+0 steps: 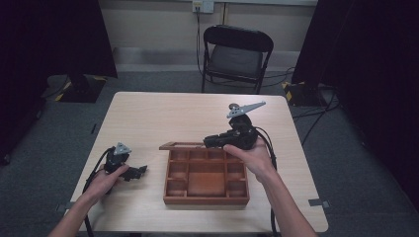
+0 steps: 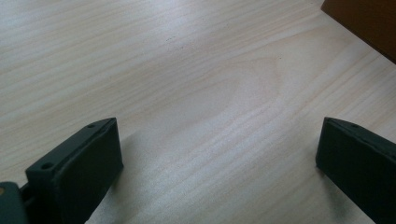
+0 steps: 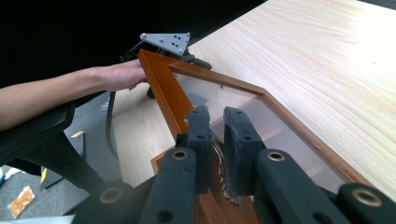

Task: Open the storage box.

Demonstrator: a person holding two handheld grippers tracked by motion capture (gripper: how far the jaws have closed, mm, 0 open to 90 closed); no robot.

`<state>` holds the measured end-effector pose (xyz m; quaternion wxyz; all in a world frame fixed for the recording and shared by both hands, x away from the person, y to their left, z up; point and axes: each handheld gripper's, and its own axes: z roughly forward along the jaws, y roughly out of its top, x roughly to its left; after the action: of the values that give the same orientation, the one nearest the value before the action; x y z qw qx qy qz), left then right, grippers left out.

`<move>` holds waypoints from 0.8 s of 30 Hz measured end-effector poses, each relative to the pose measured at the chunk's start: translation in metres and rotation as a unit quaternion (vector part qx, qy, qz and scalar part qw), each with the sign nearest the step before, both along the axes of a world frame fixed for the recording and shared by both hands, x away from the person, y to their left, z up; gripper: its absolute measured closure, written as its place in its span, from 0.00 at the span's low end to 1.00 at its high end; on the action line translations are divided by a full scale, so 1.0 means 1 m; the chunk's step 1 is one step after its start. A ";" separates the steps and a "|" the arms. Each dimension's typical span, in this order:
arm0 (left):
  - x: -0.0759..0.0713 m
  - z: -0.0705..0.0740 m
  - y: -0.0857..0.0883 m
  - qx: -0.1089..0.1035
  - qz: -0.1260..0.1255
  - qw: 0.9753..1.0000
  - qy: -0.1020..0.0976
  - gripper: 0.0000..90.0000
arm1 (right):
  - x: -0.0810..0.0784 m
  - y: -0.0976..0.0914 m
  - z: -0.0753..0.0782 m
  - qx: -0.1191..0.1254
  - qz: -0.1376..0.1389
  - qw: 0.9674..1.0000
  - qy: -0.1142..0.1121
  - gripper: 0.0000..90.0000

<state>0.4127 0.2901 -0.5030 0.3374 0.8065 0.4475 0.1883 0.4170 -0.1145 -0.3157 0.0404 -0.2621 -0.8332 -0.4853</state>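
One wooden compartment box sits near the table's front edge, its glass-paned lid raised. The right gripper is clenched on that lid's frame at the box's far side. Left of the box, the left gripper rests released, jaws wide apart on bare tabletop.

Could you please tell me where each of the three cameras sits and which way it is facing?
High view: fixed above the person's side, looking forward and down on the table, box and chair; both forearms enter from below.
Left gripper view: rides the left gripper, looking down at bare tabletop; its jaws stand wide apart.
Right gripper view: rides the right gripper, looking along the box's raised glass lid towards the left hand.
Shared: the box corner and the tabletop.
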 end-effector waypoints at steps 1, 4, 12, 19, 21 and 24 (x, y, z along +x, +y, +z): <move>0.000 0.000 0.000 0.001 -0.001 1.000 0.000 0.00 | 0.000 0.000 0.000 -0.001 0.000 1.000 0.001 0.91; 0.000 0.000 0.000 0.002 -0.001 1.000 0.000 0.00 | 0.001 0.000 0.001 0.000 0.000 1.000 0.003 0.91; 0.000 0.000 0.000 0.001 -0.001 1.000 0.000 0.00 | 0.006 0.000 0.004 0.001 -0.001 1.000 0.007 0.91; 0.000 0.000 0.000 0.001 -0.001 1.000 0.000 0.00 | 0.008 0.000 0.005 0.000 -0.002 1.000 0.010 0.91; 0.000 0.000 0.000 0.002 -0.002 1.000 0.000 0.00 | 0.009 0.000 0.006 0.001 -0.001 1.000 0.011 0.91; 0.000 0.000 0.000 0.002 -0.002 1.000 0.000 0.00 | 0.010 0.000 0.006 0.001 -0.001 1.000 0.012 0.91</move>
<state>0.4128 0.2905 -0.5029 0.3358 0.8082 0.4456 0.1885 0.4269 -0.1143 -0.3098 0.0497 -0.2688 -0.8319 -0.4828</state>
